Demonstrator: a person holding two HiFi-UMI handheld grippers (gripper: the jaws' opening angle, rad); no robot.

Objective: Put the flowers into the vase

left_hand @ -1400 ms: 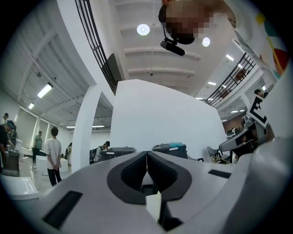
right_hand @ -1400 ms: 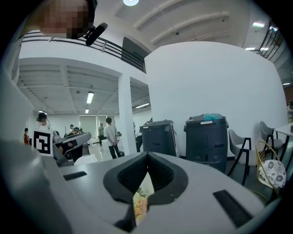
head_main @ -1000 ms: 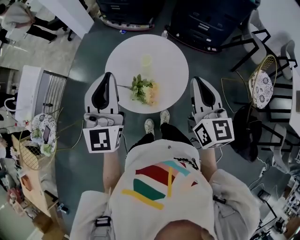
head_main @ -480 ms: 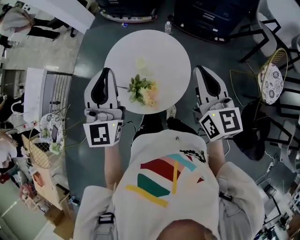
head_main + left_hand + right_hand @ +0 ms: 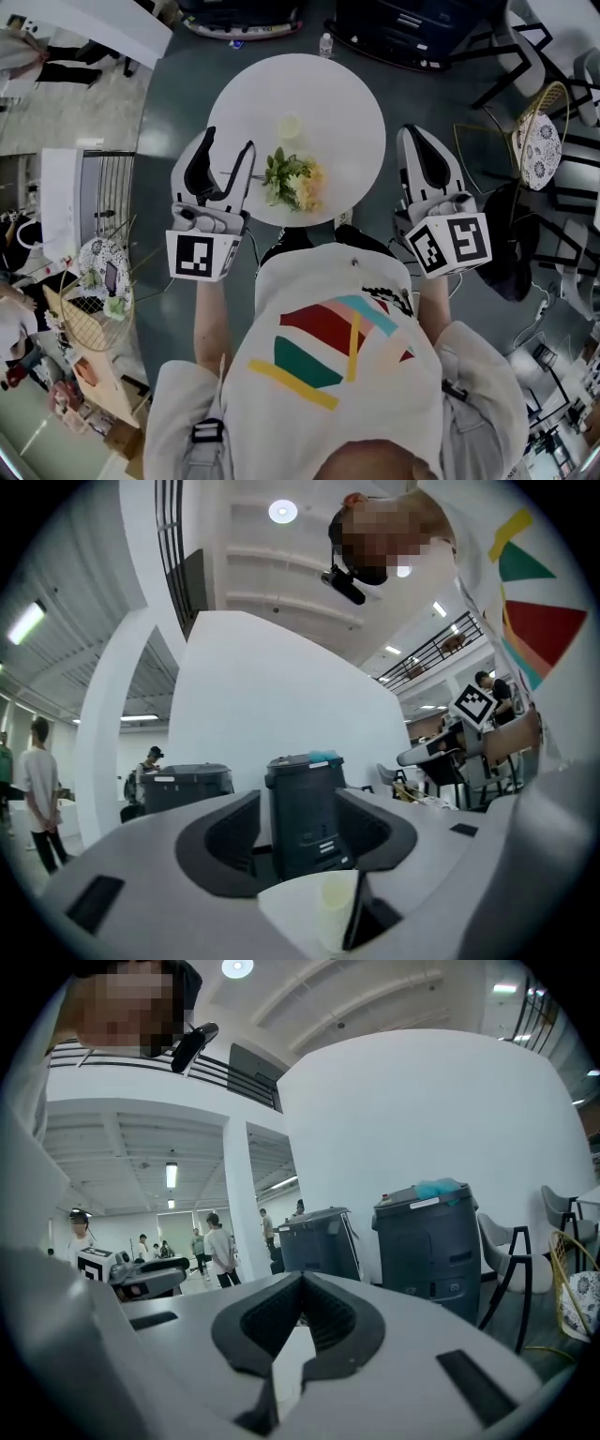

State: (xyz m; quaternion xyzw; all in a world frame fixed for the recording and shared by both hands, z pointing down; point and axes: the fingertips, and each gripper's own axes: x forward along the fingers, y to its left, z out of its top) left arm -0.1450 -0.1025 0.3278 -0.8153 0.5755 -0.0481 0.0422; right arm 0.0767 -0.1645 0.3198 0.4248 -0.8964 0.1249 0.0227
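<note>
A round white tabletop [image 5: 328,89] stands in front of the person, and the flowers [image 5: 295,180], a small bunch of green leaves with pale yellow and peach blooms, lie flat on it close to its near edge, not yet in the vase. The vase [image 5: 289,127], pale and see-through, stands upright near the tabletop's middle, just beyond the bunch. The left claw [image 5: 228,142] is held level at the tabletop's near-left edge with its tips over the rim, beside the bunch's leafy end. Its jaws have just been opening and now stand apart, and the left gripper view shows nothing pressed between the pads, only the white rim, the pale vase and a dark bin [image 5: 305,808] far behind. A thin stem runs from the bunch toward this claw, though whether it reaches between the jaws cannot be told. The right claw [image 5: 417,136] is held just off the tabletop's right edge, over the floor, well apart from the flowers. In the right gripper view its jaws meet at the tips and hold nothing.
</note>
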